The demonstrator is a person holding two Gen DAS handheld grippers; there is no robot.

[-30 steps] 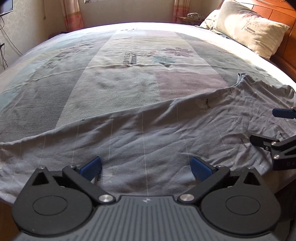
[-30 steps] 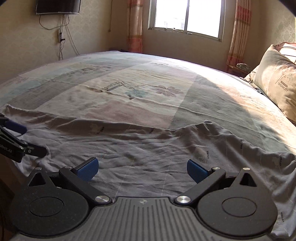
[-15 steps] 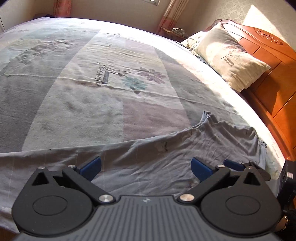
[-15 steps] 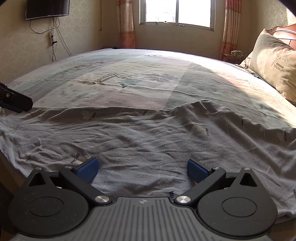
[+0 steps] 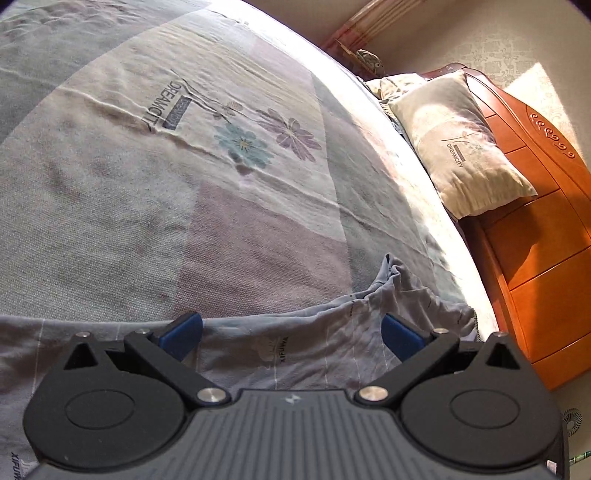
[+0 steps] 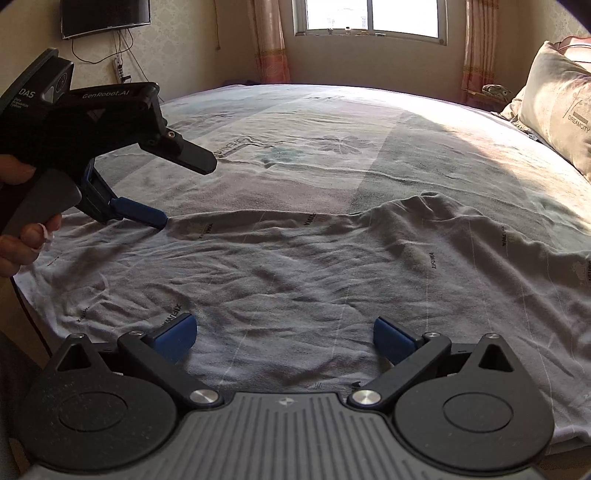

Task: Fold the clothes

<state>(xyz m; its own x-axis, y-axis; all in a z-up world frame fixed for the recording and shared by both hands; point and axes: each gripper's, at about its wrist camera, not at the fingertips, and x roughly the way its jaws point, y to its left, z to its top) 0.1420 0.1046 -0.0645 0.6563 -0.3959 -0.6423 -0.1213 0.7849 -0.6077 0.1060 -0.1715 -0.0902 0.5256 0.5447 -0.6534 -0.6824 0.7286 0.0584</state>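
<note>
1. Right wrist view showed a grey garment printed with small "XIFUWA" marks, spread wrinkled across the near edge of a bed's patchwork sheet; its far hem ran roughly straight, with a raised fold toward the right
2. Right gripper hung over the near part of the cloth, blue-padded jaws spread wide, nothing between them
3. Left gripper entered that view from the left, held by a hand; its jaws stood apart, the lower blue pad at the garment's far hem, though actual contact could not be told; the upper black finger was above the sheet
4. Left wrist view was tilted; the left gripper again showed parted jaws with no cloth pinched, above the garment, whose bunched corner rose near the bed's edge
5. Beyond lay a "DREAMCITY" pillow against an orange wooden headboard; a window and wall-mounted television sat in the background
</note>
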